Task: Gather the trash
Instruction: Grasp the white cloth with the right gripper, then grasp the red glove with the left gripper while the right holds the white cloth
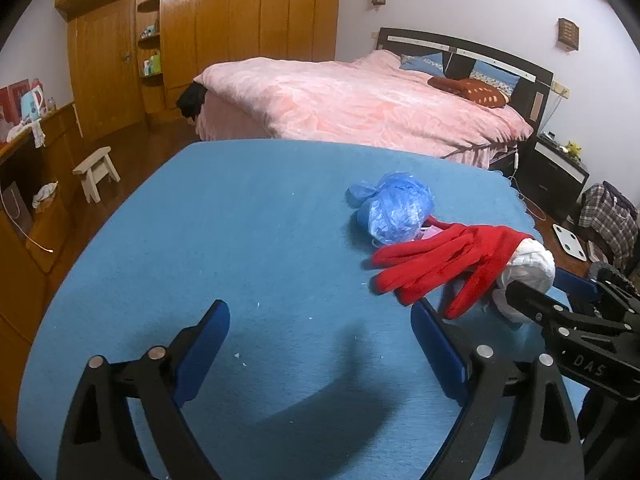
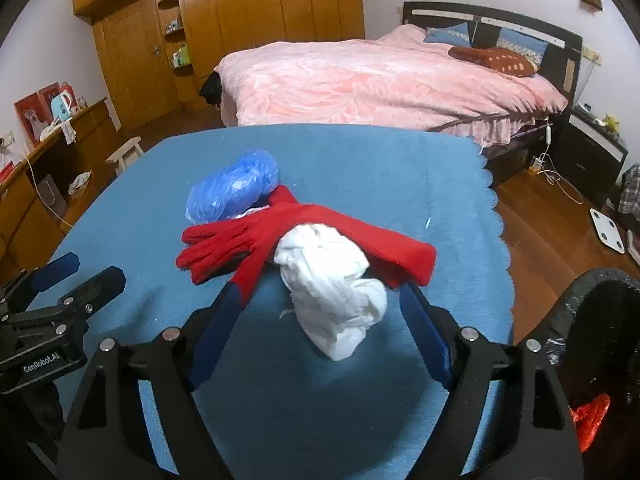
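Note:
On the blue-covered table [image 2: 360,168] lie a crumpled white bag [image 2: 334,292], red gloves [image 2: 248,240] draped over it, and a crumpled blue plastic bag [image 2: 232,190] behind them. My right gripper [image 2: 320,300] is open, its jaws on either side of the white bag, not closed on it. My left gripper [image 1: 320,320] is open and empty over bare cloth, left of the red gloves [image 1: 444,260], blue bag [image 1: 396,208] and white bag [image 1: 528,268].
A black trash bin [image 2: 592,320] with red trash inside stands at the table's right edge. A pink bed [image 1: 360,100], wooden wardrobes [image 1: 240,12], a small stool [image 1: 96,172] and a white scale [image 2: 608,232] on the floor lie beyond.

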### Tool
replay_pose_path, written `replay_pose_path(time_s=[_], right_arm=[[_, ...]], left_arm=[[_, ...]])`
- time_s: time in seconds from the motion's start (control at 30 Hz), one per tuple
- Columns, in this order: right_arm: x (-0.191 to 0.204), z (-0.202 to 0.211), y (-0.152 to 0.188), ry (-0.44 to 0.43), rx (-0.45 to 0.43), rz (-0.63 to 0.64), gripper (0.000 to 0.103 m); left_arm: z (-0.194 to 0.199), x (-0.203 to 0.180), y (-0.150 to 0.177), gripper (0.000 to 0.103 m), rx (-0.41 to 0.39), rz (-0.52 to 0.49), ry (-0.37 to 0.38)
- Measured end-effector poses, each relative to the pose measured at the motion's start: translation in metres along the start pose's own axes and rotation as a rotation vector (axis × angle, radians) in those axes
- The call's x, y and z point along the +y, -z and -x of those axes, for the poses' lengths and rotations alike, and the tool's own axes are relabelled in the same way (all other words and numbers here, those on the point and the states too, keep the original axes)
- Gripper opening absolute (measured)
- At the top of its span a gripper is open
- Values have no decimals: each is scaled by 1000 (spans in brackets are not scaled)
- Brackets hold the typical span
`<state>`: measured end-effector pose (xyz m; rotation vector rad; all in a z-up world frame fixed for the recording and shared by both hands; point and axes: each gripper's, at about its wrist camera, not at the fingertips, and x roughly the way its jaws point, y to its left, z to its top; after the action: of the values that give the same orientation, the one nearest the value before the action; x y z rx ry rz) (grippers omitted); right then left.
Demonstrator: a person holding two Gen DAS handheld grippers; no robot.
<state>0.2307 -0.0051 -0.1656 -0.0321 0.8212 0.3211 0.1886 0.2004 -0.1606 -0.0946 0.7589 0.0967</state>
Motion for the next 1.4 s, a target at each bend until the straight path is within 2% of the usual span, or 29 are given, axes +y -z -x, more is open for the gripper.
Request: replay_pose_path(time_s=[0.2,0.37,0.47,0.9,1.13,1.4], right_arm=[[1,-9,1,0,16,5,68],[-3,-11,0,5,16,6,48],[-7,-10,0,-1,13,4,45],[-16,21,16,-34,-8,-51,44],[-35,35,19,4,-18,-93,44],[-56,37,20,39,-20,-139,44]], left_arm=[[-2,1,1,90,5,1,1],[-2,1,1,90,5,1,2],[-3,2,1,90,7,-1,3],[-3,-14,2,90,5,-14,21],[-4,-29,1,89,5,-27,51],[-14,-61,-6,80,3,-48,123]])
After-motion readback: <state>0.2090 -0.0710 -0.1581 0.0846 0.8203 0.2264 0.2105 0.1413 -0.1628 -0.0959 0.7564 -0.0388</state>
